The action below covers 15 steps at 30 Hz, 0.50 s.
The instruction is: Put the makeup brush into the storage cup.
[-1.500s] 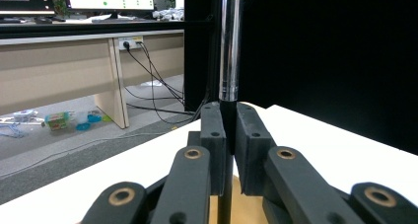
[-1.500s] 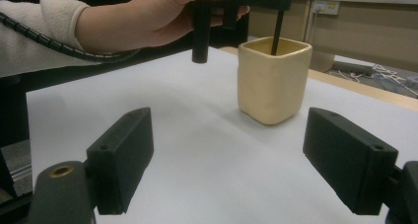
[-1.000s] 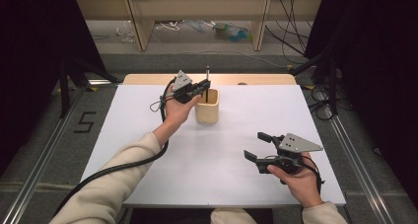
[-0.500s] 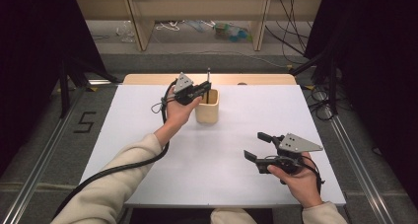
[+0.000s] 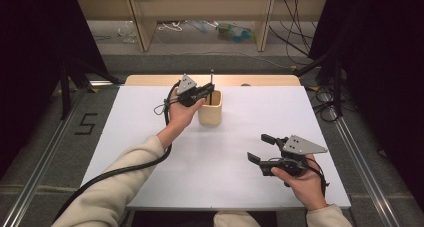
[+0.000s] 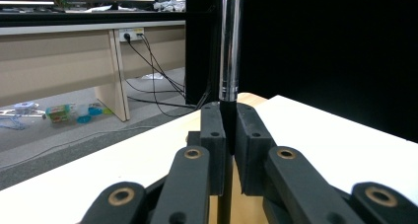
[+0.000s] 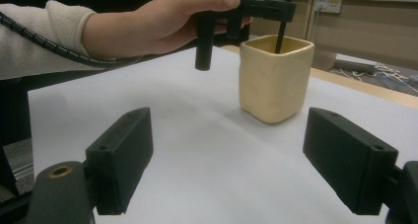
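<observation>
Change: none, hands static | left tongs (image 5: pixel 209 89) clamped on pen (image 6: pixel 229 46) over cup (image 5: pixel 210 108) | right tongs (image 5: pixel 262 148) wide, empty | insertion pending

Glossy chrome metal pen (image 6: pixel 229 46), matt cream cup (image 7: pixel 275 77), smooth white table (image 5: pixel 240 137), matt black plastic tool (image 7: pixel 226 155)

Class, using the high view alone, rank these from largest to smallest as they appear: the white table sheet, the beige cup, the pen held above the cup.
1. white table sheet
2. beige cup
3. pen, its lower part hidden inside the cup
</observation>
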Each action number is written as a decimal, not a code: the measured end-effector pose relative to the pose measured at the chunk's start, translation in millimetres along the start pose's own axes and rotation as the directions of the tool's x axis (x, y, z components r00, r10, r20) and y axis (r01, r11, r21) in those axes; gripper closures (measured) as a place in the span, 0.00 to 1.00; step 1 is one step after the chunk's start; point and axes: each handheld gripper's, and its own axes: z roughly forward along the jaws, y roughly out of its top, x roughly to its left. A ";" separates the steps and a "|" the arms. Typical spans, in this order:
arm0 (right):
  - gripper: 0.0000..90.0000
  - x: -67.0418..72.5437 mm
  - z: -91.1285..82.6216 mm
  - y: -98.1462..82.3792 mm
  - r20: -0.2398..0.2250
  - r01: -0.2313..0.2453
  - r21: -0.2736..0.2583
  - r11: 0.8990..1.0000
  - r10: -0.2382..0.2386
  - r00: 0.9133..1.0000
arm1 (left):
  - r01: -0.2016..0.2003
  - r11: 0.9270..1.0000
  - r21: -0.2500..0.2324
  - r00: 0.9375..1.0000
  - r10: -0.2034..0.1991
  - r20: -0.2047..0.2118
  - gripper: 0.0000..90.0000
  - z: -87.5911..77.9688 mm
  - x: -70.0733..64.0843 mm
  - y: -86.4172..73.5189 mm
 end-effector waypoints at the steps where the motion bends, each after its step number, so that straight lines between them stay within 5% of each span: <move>1: 0.23 -0.1 0.6 -0.3 -0.004 0.000 -0.009 1.000 0.000 1.000 | 0.001 1.000 0.000 1.000 -0.001 0.000 0.93 0.1 0.0 -0.2; 11: 0.22 0.0 0.0 -0.1 0.000 0.000 0.000 1.000 0.000 1.000 | 0.023 1.000 0.005 1.000 -0.024 0.016 0.86 -0.4 2.3 0.1; 15: 0.22 -0.2 0.4 -0.3 0.001 -0.002 -0.009 1.000 0.002 1.000 | 0.094 0.996 0.004 0.996 -0.094 0.005 0.37 -2.4 0.4 1.4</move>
